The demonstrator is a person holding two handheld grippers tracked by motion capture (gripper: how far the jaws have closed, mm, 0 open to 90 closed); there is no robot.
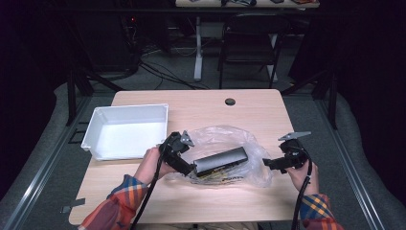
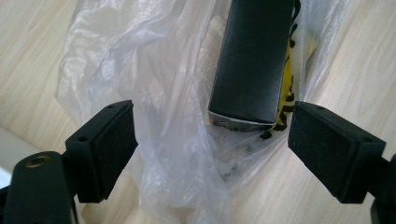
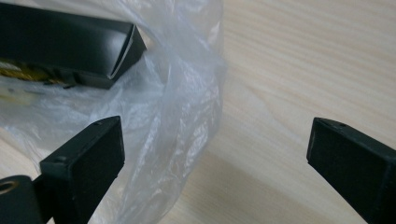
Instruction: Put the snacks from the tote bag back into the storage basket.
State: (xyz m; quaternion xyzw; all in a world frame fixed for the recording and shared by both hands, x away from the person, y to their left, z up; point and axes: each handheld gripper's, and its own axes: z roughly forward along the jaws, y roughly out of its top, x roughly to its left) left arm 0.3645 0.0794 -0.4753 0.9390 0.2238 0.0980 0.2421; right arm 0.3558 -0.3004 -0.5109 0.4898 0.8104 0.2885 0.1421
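On the desk, the white bin sits empty, so nothing is sorted yet. Beside it, the clear plastic bag holds the black box, unremoved. The left claw hangs spread at the box's end; the right claw is spread too, gripping nothing.

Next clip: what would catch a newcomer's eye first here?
A crumpled clear plastic bag at mid-table, with a long black box lying in it over something yellow. The left gripper and right gripper flank the bag, jaws open. A white bin sits at the left.
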